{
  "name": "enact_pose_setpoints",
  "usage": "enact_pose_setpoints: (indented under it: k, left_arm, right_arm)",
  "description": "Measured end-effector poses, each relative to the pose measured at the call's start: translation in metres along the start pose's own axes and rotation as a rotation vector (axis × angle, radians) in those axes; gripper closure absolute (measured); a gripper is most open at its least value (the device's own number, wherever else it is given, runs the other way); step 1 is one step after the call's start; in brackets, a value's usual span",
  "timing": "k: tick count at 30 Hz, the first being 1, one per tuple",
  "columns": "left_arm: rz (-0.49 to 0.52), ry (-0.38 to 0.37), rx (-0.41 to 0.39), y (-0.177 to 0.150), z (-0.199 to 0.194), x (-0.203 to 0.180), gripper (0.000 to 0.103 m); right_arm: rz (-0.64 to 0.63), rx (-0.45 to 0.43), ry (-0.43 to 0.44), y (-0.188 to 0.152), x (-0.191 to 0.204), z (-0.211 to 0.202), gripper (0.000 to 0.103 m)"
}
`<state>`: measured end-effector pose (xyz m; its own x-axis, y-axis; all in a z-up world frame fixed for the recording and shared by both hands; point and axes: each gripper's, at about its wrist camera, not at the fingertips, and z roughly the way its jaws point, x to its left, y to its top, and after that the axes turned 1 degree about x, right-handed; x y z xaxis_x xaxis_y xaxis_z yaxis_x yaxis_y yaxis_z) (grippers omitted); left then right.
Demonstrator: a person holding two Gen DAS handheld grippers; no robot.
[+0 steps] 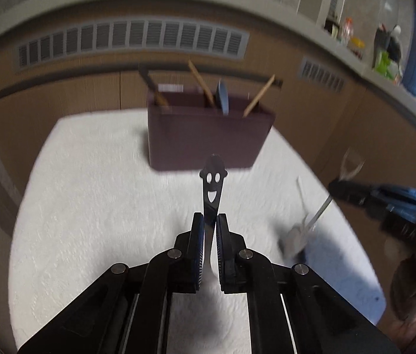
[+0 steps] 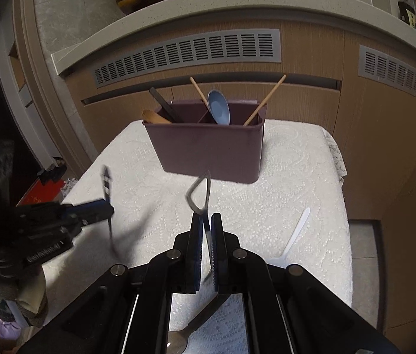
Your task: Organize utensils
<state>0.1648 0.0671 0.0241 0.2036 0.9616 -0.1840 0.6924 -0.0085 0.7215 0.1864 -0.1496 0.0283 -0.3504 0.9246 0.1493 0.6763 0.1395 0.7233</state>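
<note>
Black left claw (image 1: 210,221) sat closed on the dark steel utensil handle with a smiley-face cutout (image 1: 213,187), handle end up, raised over the white textured table (image 1: 89,206). Right claw (image 2: 207,221) was likewise clamped on a steel spoon with a looped handle (image 2: 200,191). Both pointed toward the maroon plastic utensil caddy (image 2: 208,150), some way ahead. White plastic spoon (image 2: 293,236) lay loose on the table. Step judged: carrying. Next: lift over the rim, lower into a compartment, release.

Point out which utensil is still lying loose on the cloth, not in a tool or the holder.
The white plastic spoon, flat on the white cloth at the right. The smiley-handled one and the loop-handled one are each clamped in a tool; the rest stand in the holder.
</note>
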Motion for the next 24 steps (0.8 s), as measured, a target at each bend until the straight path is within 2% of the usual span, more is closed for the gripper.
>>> enact_pose_setpoints:
  k: [5, 9, 12, 16, 18, 19, 20, 21, 22, 23, 24]
  left_arm:
    - [0.018, -0.036, -0.144, 0.054, -0.027, -0.003, 0.098]
    - [0.047, -0.045, -0.199, 0.081, -0.037, -0.001, 0.098]
    - [0.053, -0.046, -0.157, 0.082, -0.028, 0.004, 0.098]
    - [0.036, -0.049, -0.021, 0.066, 0.011, 0.015, 0.096]
    - [0.013, -0.049, 0.05, 0.052, 0.034, 0.02, 0.096]
    - [0.01, -0.039, 0.075, 0.047, 0.043, 0.021, 0.096]
    - [0.007, -0.027, 0.101, 0.042, 0.052, 0.023, 0.096]
    - [0.001, -0.027, 0.122, 0.038, 0.058, 0.025, 0.096]
    - [-0.008, -0.029, 0.141, 0.035, 0.062, 0.027, 0.096]
    - [-0.019, -0.032, 0.162, 0.031, 0.066, 0.03, 0.095]
    - [-0.024, -0.03, 0.173, 0.027, 0.068, 0.031, 0.095]
  right_arm:
    - [-0.012, -0.09, 0.002, 0.03, 0.003, -0.02, 0.099]
    - [-0.038, -0.115, -0.005, 0.051, 0.002, -0.026, 0.099]
    - [-0.066, -0.095, -0.035, 0.055, -0.002, -0.022, 0.099]
    - [-0.084, -0.033, -0.054, 0.044, -0.012, -0.007, 0.099]
    - [-0.105, 0.022, -0.031, 0.031, -0.015, 0.005, 0.092]
    - [-0.13, 0.056, -0.016, 0.024, -0.015, 0.011, 0.085]
    - [-0.152, 0.072, -0.01, 0.018, -0.014, 0.016, 0.071]
    - [-0.19, 0.092, -0.006, 0.011, -0.013, 0.022, 0.062]
    - [-0.235, 0.11, -0.001, 0.004, -0.011, 0.028, 0.046]
    - [-0.287, 0.129, -0.011, -0.003, -0.009, 0.034, 0.041]
    - [-0.327, 0.149, -0.013, -0.007, -0.008, 0.039, 0.041]
